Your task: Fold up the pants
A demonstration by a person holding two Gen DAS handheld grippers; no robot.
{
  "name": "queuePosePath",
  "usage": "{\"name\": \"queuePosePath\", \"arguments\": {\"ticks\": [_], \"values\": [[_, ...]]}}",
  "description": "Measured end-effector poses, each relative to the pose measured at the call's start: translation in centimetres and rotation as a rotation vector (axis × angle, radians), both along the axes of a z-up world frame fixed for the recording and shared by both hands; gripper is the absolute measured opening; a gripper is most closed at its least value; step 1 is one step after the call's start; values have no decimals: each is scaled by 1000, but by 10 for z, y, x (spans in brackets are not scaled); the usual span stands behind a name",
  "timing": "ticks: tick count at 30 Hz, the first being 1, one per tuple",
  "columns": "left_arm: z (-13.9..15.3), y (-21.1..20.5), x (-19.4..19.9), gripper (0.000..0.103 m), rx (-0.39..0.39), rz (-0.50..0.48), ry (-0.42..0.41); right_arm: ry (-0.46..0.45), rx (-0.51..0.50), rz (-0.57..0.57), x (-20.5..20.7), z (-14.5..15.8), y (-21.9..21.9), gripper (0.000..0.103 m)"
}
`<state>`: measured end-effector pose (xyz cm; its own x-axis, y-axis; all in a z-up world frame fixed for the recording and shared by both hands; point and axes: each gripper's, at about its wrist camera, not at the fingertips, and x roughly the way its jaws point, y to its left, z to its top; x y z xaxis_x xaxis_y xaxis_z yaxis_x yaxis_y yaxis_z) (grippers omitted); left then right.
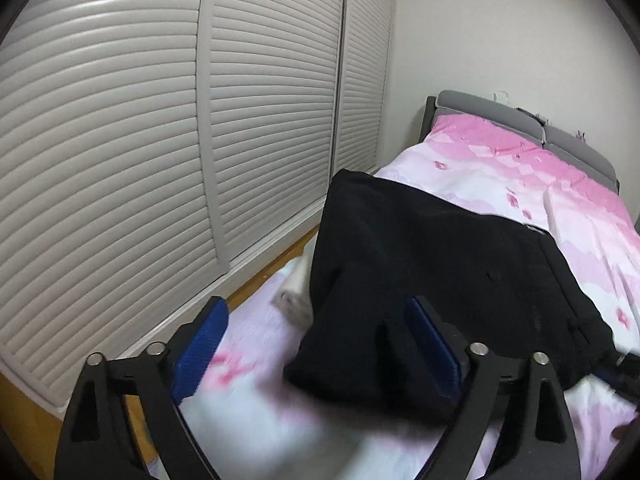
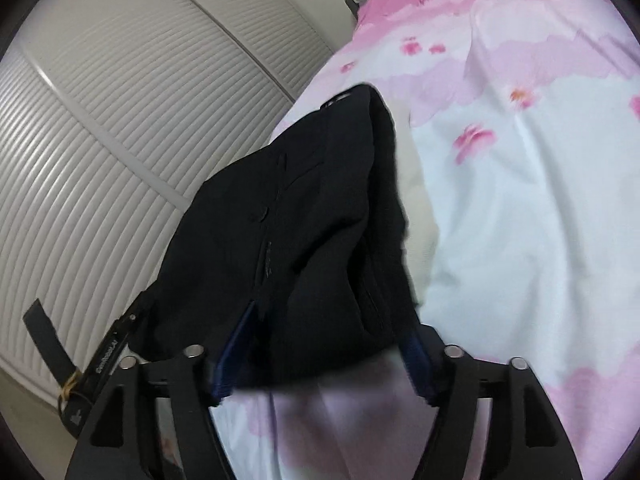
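Note:
The black pants [image 1: 432, 264] lie folded on the pink flowered bedspread [image 1: 520, 168], near the bed's left edge. My left gripper [image 1: 316, 340] is open, its blue pads wide apart, and the near end of the pants lies between them; it holds nothing. In the right wrist view the pants [image 2: 296, 220] reach from the fingers up across the bedspread [image 2: 520, 200]. My right gripper [image 2: 328, 356] is open, and the near edge of the pants lies between its blue pads. A black belt [image 2: 100, 364] with a gold buckle hangs at the pants' left side.
White louvered wardrobe doors [image 1: 140, 160] run along the left of the bed, with a strip of wooden floor [image 1: 276, 264] between. A grey padded headboard [image 1: 480, 104] stands at the far end. A small pale bundle [image 1: 292, 296] lies left of the pants.

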<state>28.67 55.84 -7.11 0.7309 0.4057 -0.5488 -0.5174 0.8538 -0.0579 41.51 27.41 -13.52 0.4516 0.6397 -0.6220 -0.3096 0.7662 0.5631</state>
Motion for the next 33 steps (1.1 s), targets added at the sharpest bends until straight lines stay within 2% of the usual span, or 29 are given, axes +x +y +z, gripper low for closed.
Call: {"name": "queuePosePath", "arguments": {"ticks": [2, 4, 6, 9, 13, 19, 22, 27, 33], "values": [[7, -12, -17, 95, 11, -6, -7, -63, -22, -18, -16, 6, -18, 85], [16, -28, -35, 96, 22, -4, 4, -123, -61, -37, -19, 28, -35, 90], [24, -45, -52, 97, 23, -11, 4, -174, -88, -36, -27, 41, -53, 91], [42, -85, -86, 102, 51, -13, -14, -274, -189, -41, -61, 65, -70, 91], [55, -143, -119, 103, 76, -46, -30, -410, -316, -62, -100, 102, -94, 91], [74, -231, -167, 103, 55, -73, -26, -532, -377, -133, -166, 159, -150, 91], [84, -259, -195, 103, 55, -70, -18, -583, -396, -116, -198, 174, -168, 91], [102, -305, -239, 103, 73, -86, -22, -605, -372, -65, -248, 191, -196, 91], [115, -353, -271, 103, 86, -127, -33, -614, -366, -82, -295, 203, -243, 91]]}}
